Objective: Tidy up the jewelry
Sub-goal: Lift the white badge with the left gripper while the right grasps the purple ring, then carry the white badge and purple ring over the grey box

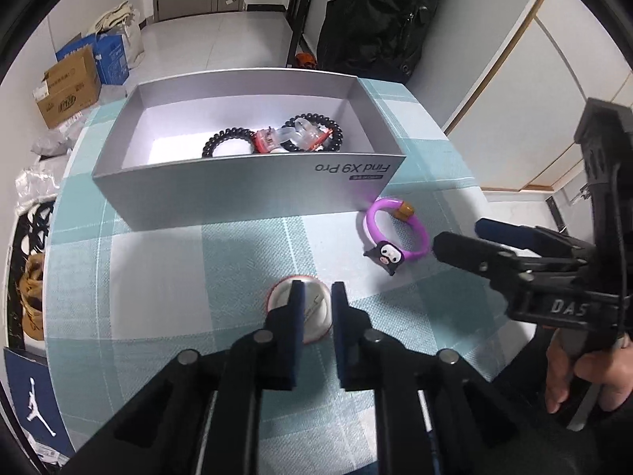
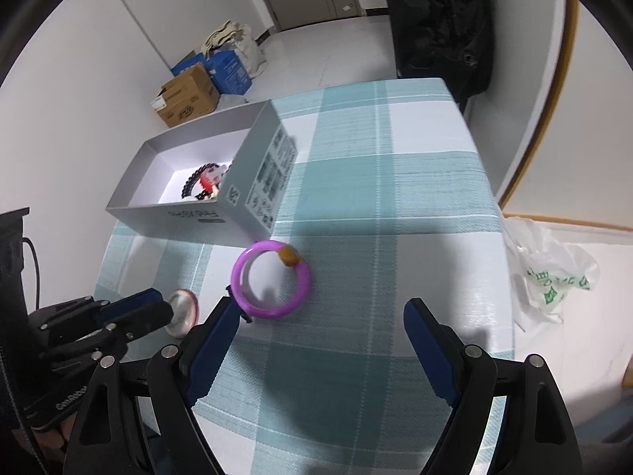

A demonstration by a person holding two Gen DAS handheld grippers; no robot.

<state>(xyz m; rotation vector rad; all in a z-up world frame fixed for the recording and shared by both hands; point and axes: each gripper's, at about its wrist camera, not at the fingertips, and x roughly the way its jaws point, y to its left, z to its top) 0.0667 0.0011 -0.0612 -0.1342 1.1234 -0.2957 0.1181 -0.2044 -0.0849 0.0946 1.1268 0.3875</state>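
1. Already, the grey box point(image 1: 245, 194) on your tabletop point(image 1: 158, 277) holds black bead bracelets point(image 1: 227, 140).
2. The purple bangle point(image 1: 371, 223) lies just outside it, near your right gripper point(image 2: 320, 308), whose jaws are spread wide.
3. Your left gripper point(image 1: 318, 289) looks pinched on the silver disc point(image 1: 316, 312), which is not yet boxed.

Bright, even indoor light – glare whitens the floor of the box point(image 1: 253, 146). Soft shadows fall on the desk point(image 2: 395, 206). Fisheye bends the edges, with black corners – slight blur in the right view.

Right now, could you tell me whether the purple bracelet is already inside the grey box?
No, the purple bracelet lies on the checked cloth just outside the grey box, near its front corner.
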